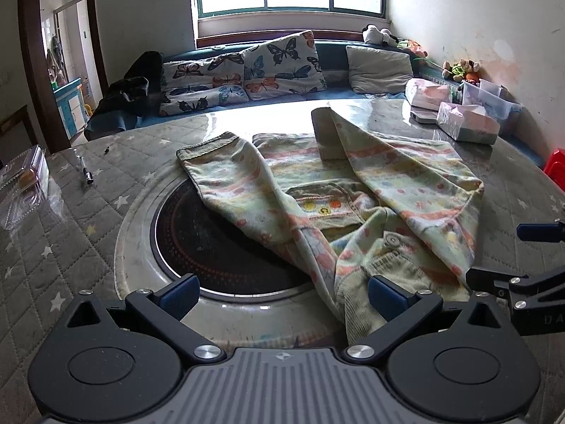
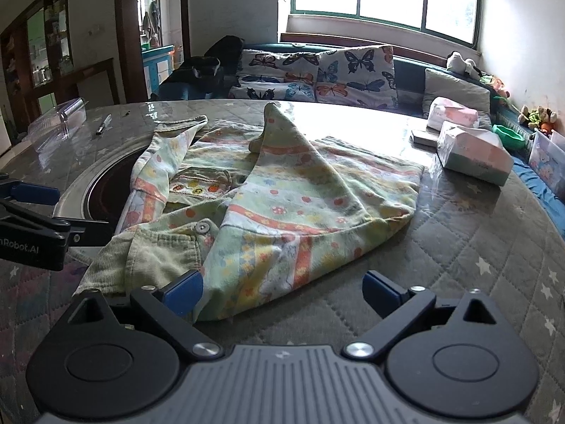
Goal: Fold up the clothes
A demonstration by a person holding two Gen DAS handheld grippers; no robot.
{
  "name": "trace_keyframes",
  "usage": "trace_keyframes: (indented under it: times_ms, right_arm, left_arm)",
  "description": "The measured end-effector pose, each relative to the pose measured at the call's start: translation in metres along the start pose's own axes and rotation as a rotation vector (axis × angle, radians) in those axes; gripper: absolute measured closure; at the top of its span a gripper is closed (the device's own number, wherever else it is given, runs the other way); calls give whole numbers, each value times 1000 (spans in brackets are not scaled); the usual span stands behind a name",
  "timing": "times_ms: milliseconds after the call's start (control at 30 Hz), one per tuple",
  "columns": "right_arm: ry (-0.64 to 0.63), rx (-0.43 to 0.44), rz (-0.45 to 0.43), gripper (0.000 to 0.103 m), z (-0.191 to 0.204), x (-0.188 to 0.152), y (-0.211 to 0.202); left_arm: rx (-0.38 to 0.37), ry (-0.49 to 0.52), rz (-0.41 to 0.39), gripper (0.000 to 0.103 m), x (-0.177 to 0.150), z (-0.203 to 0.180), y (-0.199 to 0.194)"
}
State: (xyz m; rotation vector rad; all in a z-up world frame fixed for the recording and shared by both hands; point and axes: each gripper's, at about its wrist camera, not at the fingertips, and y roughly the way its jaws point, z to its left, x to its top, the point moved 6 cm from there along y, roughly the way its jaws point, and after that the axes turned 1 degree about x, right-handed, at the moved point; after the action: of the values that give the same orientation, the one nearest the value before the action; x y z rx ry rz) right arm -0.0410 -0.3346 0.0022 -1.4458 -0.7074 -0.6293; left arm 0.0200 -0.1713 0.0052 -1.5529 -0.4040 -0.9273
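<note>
A small pale green jacket (image 1: 388, 176) with orange and yellow print lies crumpled on the table, both sleeves thrown across its body. It also shows in the right wrist view (image 2: 282, 190). My left gripper (image 1: 282, 295) is open and empty at the garment's near corduroy hem, its right fingertip (image 1: 385, 295) against the cloth. My right gripper (image 2: 282, 291) is open and empty, with the near hem lying between its fingers. The right gripper shows at the left wrist view's right edge (image 1: 522, 247), and the left gripper at the right wrist view's left edge (image 2: 35, 208).
The table has a quilted star-print cover (image 1: 70, 233) and a round black hotplate (image 1: 212, 243) partly under the jacket. A pen (image 1: 84, 169) and clear plastic box (image 1: 24, 180) lie left. Tissue packs (image 2: 473, 152) sit right. A sofa with butterfly cushions (image 1: 247, 67) stands behind.
</note>
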Motion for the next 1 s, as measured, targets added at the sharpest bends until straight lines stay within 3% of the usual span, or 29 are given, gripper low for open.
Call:
trace_keyframes:
  times_ms: [533, 1000]
  right_arm:
    - [-19, 5, 1, 17, -19, 49, 35]
    - [-63, 39, -38, 30, -25, 124, 101]
  left_arm:
    - [-12, -23, -27, 0, 34, 8, 29]
    - [-9, -37, -15, 7, 59, 16, 63]
